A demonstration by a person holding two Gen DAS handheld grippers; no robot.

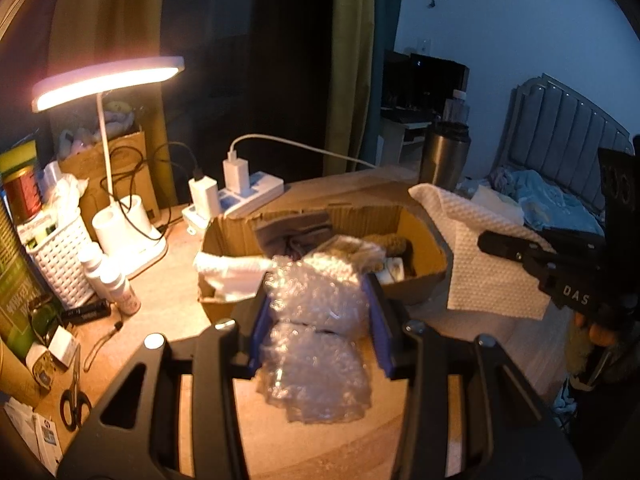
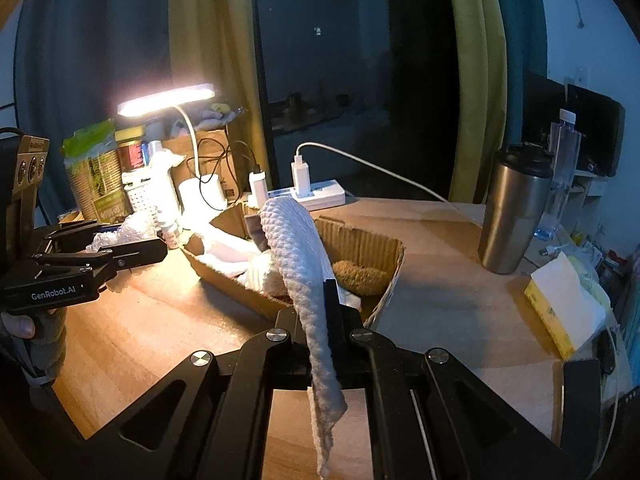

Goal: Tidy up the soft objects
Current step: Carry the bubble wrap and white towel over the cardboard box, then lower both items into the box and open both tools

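Note:
My left gripper is shut on a wad of clear bubble wrap and holds it above the desk, just in front of an open cardboard box. The box holds a white cloth, a brown fuzzy item and other soft things. My right gripper is shut on a white waffle-textured cloth that drapes up and over between its fingers, near the box. The right gripper and its cloth also show in the left wrist view, and the left gripper in the right wrist view.
A lit desk lamp, a white basket, small bottles, a power strip with chargers and scissors stand left of the box. A steel tumbler, a water bottle and a tissue box stand to the right.

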